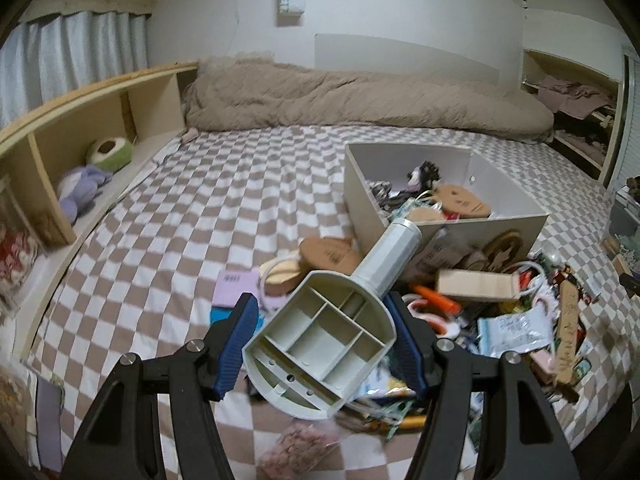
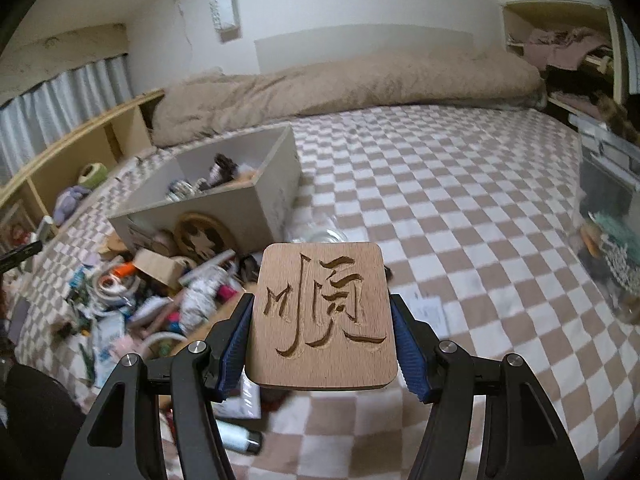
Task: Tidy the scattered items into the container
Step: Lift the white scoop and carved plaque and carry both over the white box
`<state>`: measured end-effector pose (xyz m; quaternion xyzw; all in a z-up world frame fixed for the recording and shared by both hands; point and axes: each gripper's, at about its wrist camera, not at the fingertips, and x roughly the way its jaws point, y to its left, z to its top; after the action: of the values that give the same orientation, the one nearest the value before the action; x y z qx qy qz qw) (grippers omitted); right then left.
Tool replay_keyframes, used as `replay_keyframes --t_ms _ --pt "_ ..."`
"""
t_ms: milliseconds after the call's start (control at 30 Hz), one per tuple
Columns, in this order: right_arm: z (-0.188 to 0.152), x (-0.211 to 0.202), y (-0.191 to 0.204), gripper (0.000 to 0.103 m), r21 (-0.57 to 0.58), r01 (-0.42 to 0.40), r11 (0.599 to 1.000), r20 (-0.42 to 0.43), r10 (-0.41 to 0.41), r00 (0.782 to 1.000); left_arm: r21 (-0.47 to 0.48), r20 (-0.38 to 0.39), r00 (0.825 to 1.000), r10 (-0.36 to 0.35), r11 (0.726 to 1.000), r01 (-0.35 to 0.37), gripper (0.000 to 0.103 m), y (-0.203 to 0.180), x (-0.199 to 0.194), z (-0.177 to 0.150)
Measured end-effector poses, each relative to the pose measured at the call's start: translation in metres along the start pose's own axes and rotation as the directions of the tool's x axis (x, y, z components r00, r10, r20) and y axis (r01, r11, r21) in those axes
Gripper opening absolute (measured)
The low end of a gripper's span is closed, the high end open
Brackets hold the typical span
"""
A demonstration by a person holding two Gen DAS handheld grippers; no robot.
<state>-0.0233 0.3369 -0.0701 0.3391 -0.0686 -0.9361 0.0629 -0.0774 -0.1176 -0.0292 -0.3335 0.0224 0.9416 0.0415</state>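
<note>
Between each tool's point(image 1: 322, 342) point(image 2: 322, 344) pads, a clamped item: scoop point(image 1: 320, 344), plaque point(image 2: 324, 316).

Brown-and-white checkered bedspread point(image 1: 208, 216), covering the whole mattress. Rumpled beige quilted duvet point(image 1: 360, 96), lying along the far edge against the white wall point(image 1: 400, 12). Light wooden open-shelved headboard point(image 1: 80, 120), holding a purple plush toy point(image 1: 82, 188) and, just beside it, a green-and-cream round plush point(image 1: 110, 152). Pale grey pleated curtain point(image 1: 68, 48), hanging above the shelf.
</note>
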Motion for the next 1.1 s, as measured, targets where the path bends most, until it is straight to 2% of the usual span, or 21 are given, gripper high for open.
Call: replay_keyframes --t_ms 167,300,467,633,1100 --pt "0.018 -0.002 0.014 0.065 -0.024 -0.025 0.999 0.035 0.026 0.999 0.007 0.022 0.999 -0.026 1.000 0.026 0.064 -0.019 -0.001 0.015" --pt "0.030 0.003 0.023 0.065 -0.005 -0.083 0.997 0.055 0.083 0.995 0.007 0.029 0.998 -0.056 0.998 0.055 0.064 -0.041 0.006 0.026" --pt "0.043 0.010 0.034 0.065 -0.016 -0.118 0.993 0.064 0.119 0.991 -0.001 0.039 0.994 -0.098 0.995 0.098 0.064 -0.063 0.014 0.036" --pt "0.057 0.015 0.041 0.065 -0.023 -0.152 0.988 0.075 0.154 0.985 0.014 0.050 0.993 -0.109 0.994 0.108 0.064 -0.079 0.020 0.048" --pt "0.095 0.034 0.053 0.065 -0.073 -0.201 0.977 0.079 0.207 0.975 0.032 0.061 0.982 -0.178 0.984 0.176 0.064 -0.112 0.047 0.096"
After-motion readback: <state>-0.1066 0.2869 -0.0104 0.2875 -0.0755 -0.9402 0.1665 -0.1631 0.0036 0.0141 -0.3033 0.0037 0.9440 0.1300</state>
